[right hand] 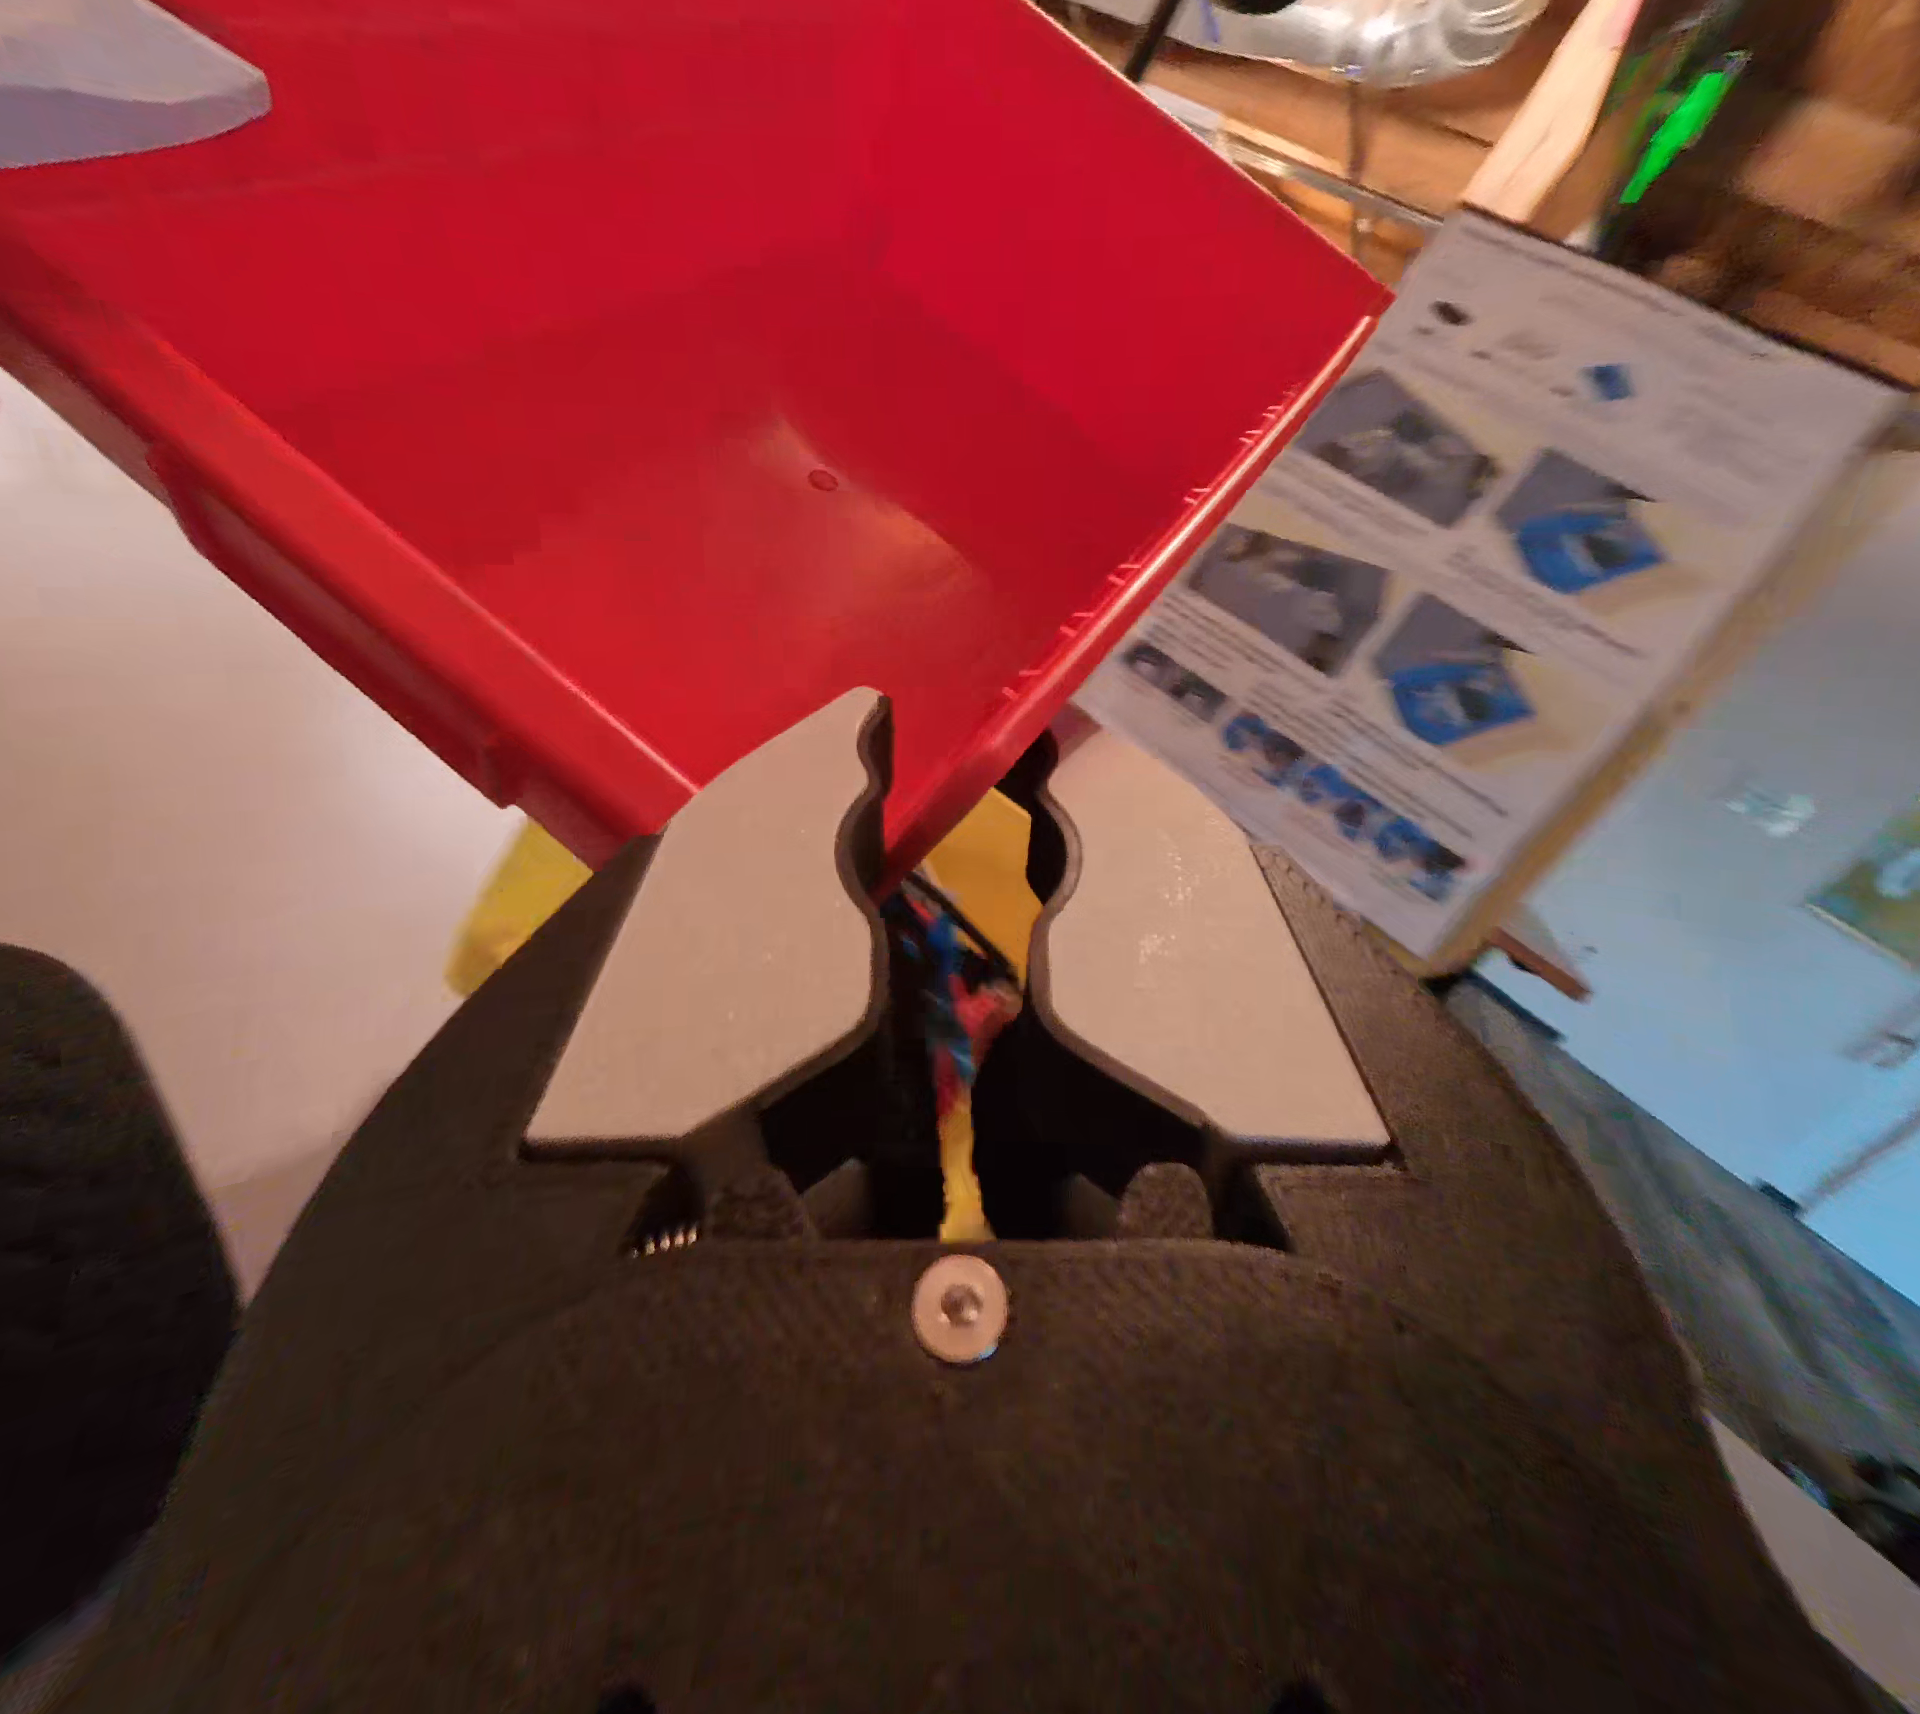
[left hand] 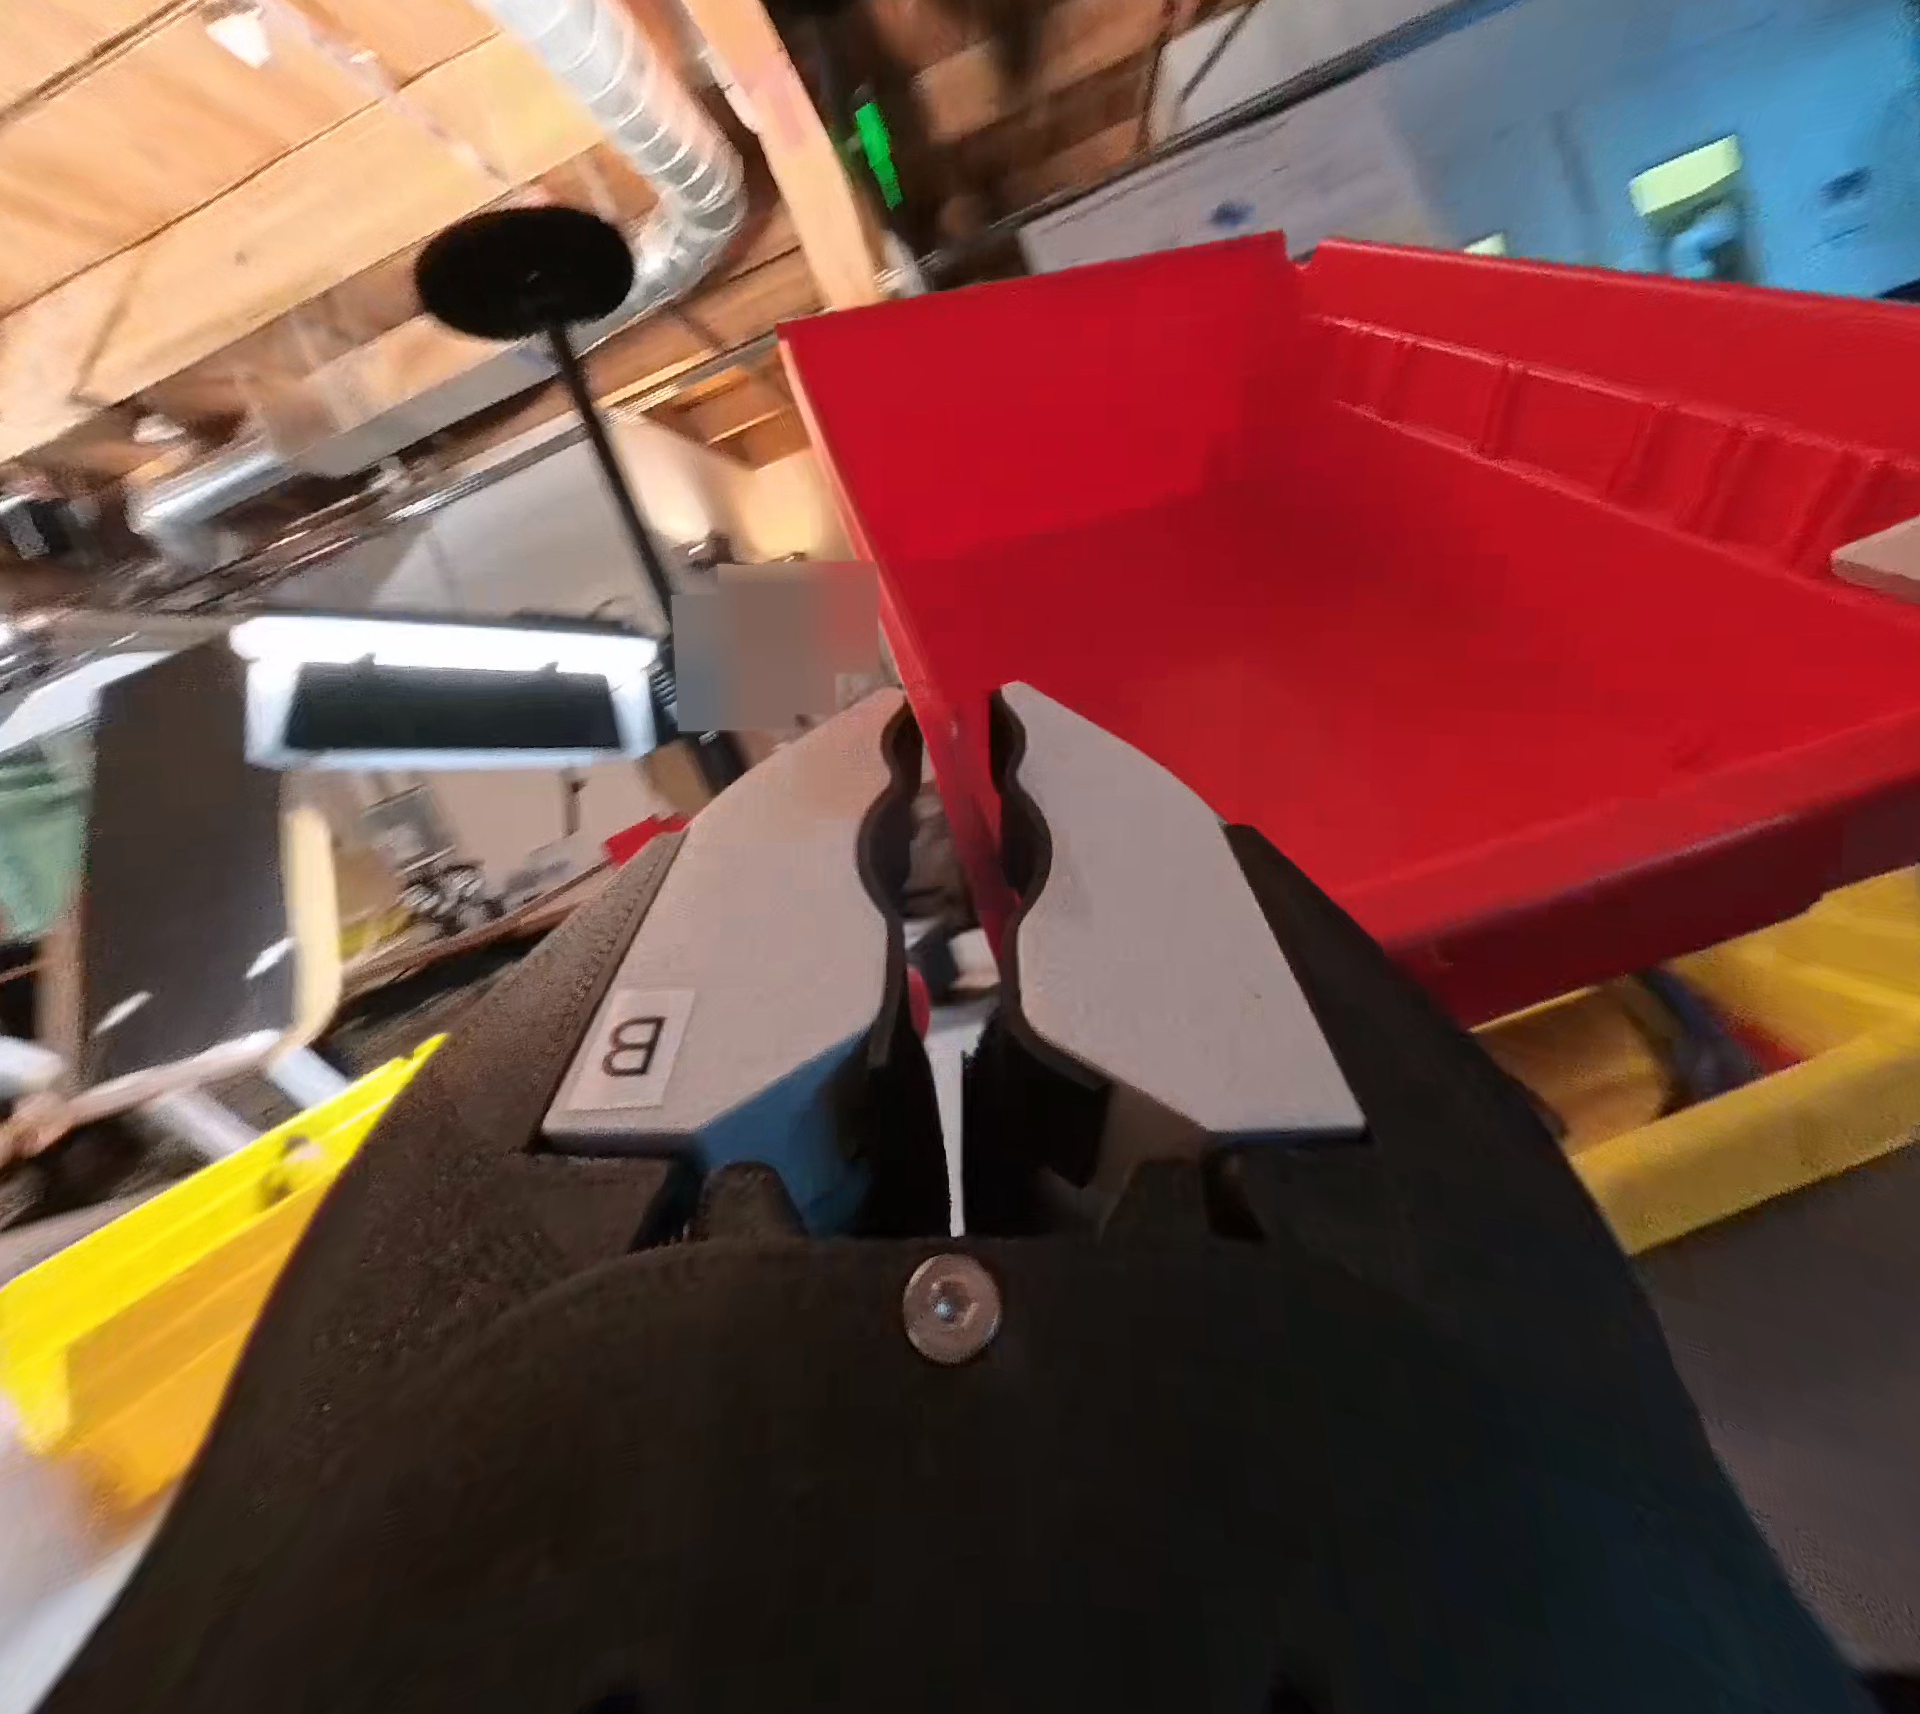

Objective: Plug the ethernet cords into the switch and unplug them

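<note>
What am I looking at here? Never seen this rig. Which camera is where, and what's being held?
No robot arm: a person holds one two-finger gripper in each hand, with a camera on each looking along its fingers. The left wrist view shows the left gripper pinching one wall of an empty red bin. The right wrist view shows the right gripper at another corner of that bin, lifted and tilted. A yellow bin with coloured cables sits underneath. No switch is visible.
</note>
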